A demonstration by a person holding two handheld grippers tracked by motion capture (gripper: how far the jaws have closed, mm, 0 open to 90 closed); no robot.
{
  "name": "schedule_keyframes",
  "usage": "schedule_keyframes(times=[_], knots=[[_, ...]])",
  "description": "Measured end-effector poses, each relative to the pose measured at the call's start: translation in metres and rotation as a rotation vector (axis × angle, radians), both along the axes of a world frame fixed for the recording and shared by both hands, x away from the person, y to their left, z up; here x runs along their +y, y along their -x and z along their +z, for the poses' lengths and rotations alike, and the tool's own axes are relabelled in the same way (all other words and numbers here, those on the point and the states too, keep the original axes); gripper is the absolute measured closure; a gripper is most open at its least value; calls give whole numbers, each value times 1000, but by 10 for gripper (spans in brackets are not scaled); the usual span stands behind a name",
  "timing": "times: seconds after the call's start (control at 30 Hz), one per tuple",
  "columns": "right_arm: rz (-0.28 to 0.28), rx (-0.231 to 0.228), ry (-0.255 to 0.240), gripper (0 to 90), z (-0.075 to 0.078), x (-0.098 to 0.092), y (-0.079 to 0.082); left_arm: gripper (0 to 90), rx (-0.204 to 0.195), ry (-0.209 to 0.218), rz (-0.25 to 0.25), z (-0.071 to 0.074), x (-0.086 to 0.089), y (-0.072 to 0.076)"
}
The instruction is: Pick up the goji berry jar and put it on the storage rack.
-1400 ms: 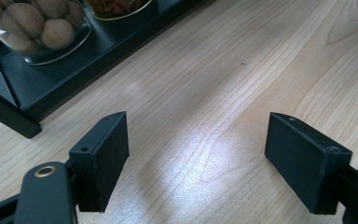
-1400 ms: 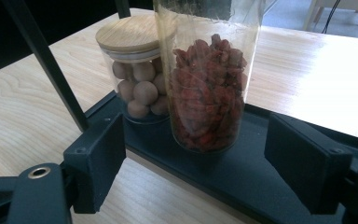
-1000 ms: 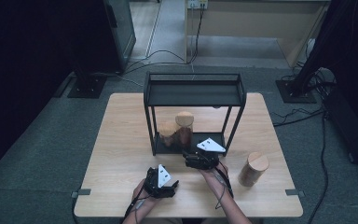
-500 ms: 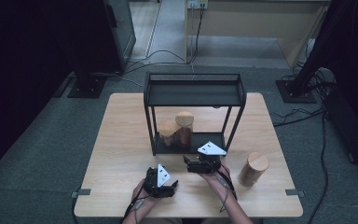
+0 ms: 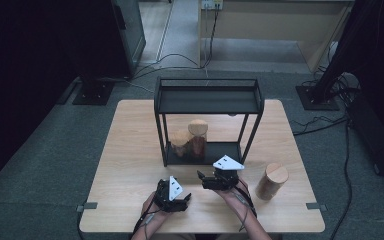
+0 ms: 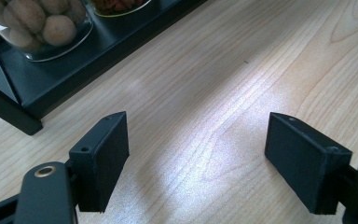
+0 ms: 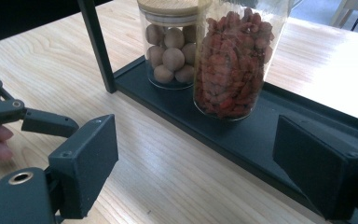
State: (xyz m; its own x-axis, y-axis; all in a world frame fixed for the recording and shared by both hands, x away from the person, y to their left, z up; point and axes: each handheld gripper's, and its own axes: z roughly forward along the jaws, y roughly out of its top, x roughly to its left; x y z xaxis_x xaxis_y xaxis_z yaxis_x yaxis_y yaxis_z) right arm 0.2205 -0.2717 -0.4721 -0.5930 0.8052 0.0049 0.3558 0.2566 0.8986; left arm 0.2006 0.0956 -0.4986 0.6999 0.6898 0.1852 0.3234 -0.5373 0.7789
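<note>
A black two-tier rack (image 5: pixel 207 100) stands mid-table. On its lower shelf (image 7: pixel 261 135) are a short jar of round brown balls (image 7: pixel 170 46) and a taller jar of red dried berries (image 7: pixel 233 60). My right gripper (image 5: pixel 202 179) sits just in front of the rack and points at these jars. Its jaws have just been closing a little, and it (image 7: pixel 196 135) is open with nothing between them. My left gripper (image 5: pixel 182 197) rests low over the table near the front edge. It (image 6: pixel 198 135) is open over bare wood.
A third jar with a wooden lid (image 5: pixel 272 181) stands on the table to the right of my right gripper. The rack's front left leg (image 7: pixel 95 46) rises between the grippers and the jars. The rack's top shelf is bare.
My right gripper has drawn back slightly from the rack toward the table's front edge. The left gripper and the jars have not moved.
</note>
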Motion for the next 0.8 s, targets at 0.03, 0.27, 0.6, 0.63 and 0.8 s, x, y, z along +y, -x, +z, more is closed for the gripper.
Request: schedule_keyframes(times=[0.03,0.27,0.6,0.63,0.8], knots=[[0,-4,0,139,0,0,1,217,2,4,0,0,0,0],[14,-10,-7,132,-4,-7,3,218,11,8,1,1,2,-2],[23,-15,-27,137,-4,-21,14,218,16,13,2,1,2,-3],[24,-15,-34,136,-4,-22,15,218,19,17,5,1,3,-3],[26,-13,-54,137,-7,-30,19,218,19,19,5,1,3,-3]])
